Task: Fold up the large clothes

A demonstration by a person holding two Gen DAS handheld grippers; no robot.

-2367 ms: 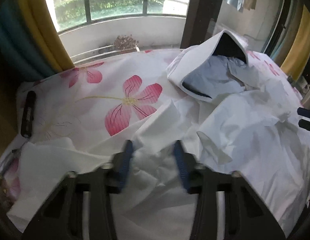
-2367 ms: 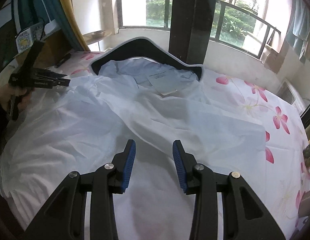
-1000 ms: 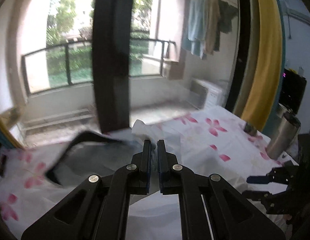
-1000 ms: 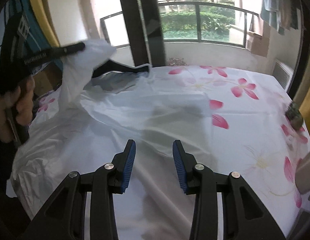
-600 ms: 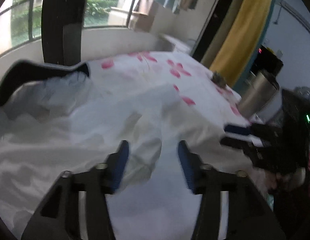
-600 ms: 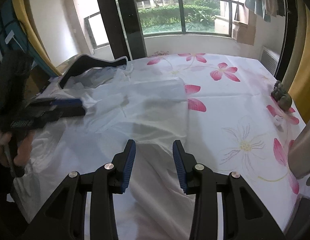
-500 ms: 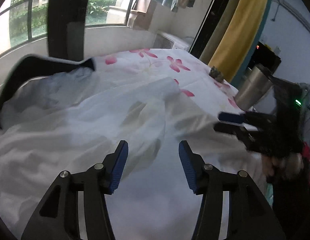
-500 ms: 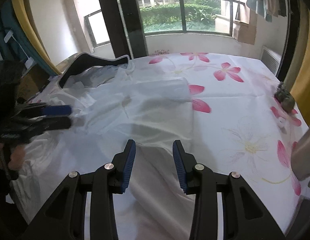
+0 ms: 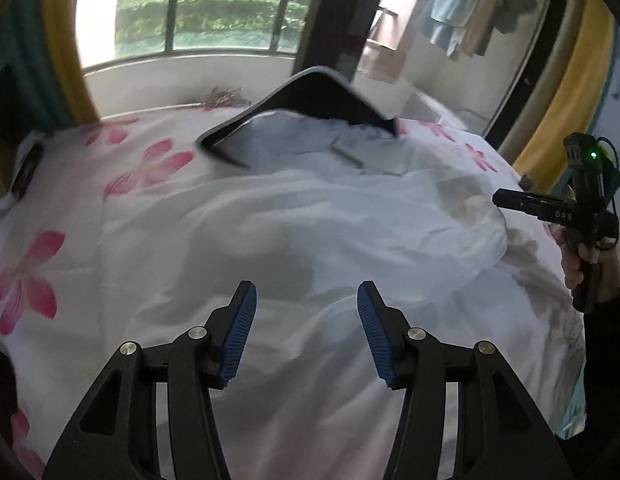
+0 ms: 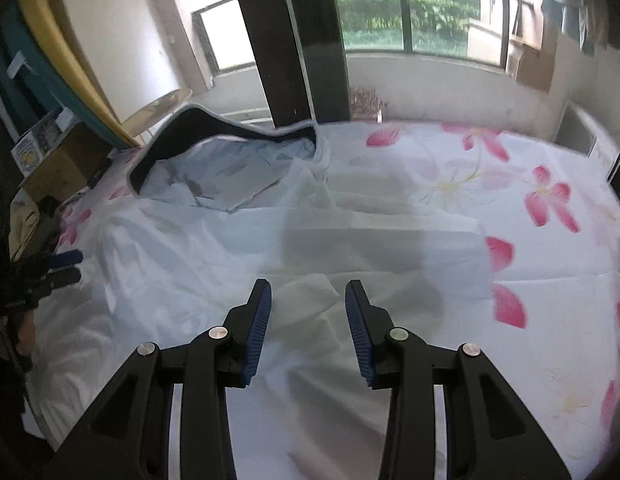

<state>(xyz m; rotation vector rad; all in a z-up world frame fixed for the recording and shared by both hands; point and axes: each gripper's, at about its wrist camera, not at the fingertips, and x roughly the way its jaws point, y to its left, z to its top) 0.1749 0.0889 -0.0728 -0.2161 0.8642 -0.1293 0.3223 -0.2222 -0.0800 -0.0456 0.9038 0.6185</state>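
Observation:
A large thin white garment [image 9: 310, 216] lies spread and wrinkled over a bed; its dark-lined collar [image 9: 310, 100] stands up at the far end. It shows in the right wrist view [image 10: 213, 240] too, collar [image 10: 213, 132] at the far left. My left gripper [image 9: 303, 336] is open and empty, just above the near part of the garment. My right gripper [image 10: 307, 328] is open and empty over a folded flap [image 10: 310, 300] of the cloth. Each gripper shows in the other's view: the right [image 9: 506, 200] at the bed's right edge, the left [image 10: 65, 266] at its left edge.
The bed has a white sheet with pink flowers [image 10: 550, 200]. A dark slim object [image 9: 25, 172] lies at its far left corner. Boxes [image 10: 57, 156] stand beside the bed. A dark window post [image 10: 301, 40], yellow curtains [image 9: 562, 80] and a balcony rail lie beyond.
My left gripper, shut on a lifted part of the garment one second ago, has let go and opened; the cloth now lies flat. Both grippers have shifted over the garment.

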